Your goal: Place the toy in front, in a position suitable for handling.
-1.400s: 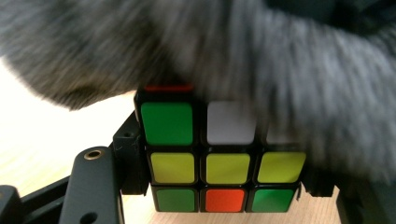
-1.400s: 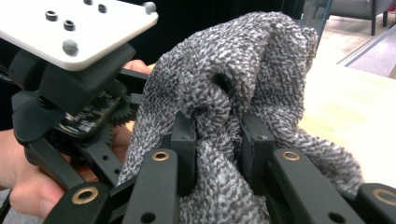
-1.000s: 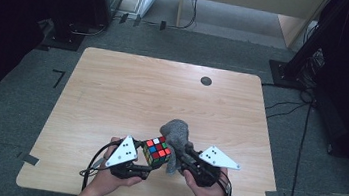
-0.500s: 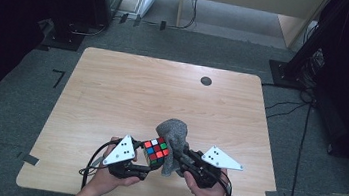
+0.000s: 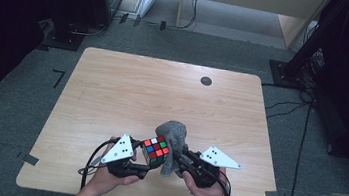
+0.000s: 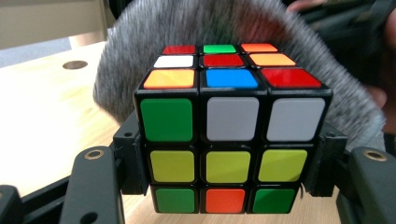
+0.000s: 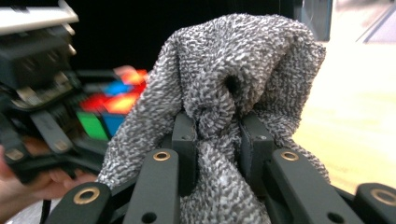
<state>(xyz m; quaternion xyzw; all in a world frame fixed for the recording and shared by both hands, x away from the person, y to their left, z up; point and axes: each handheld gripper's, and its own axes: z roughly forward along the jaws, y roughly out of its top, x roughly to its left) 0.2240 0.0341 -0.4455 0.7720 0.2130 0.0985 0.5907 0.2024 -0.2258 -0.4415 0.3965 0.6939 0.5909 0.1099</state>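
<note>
a person holds two grippers near the table's (image 5: 113, 85) front edge. the left gripper (image 5: 142, 160) clamps a cube (image 5: 156, 150) by two opposite sides, leaving its top face free. the right gripper (image 5: 178, 160) pinches a bunched grey cloth (image 5: 172, 137) against the cube, likely to wipe it. bare tabletop lies open beyond and to both sides.

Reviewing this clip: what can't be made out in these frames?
- Far faces of the Rubik's cube: left gripper view, hidden by the cube's own body and the grey cloth behind it.
- Cube in the right gripper view: blurred and partly covered by the cloth.
- Whether cloth touches cube: the high view is too small to tell.
- Left tool and right tool: bodies cut off by the bottom edge.
</note>
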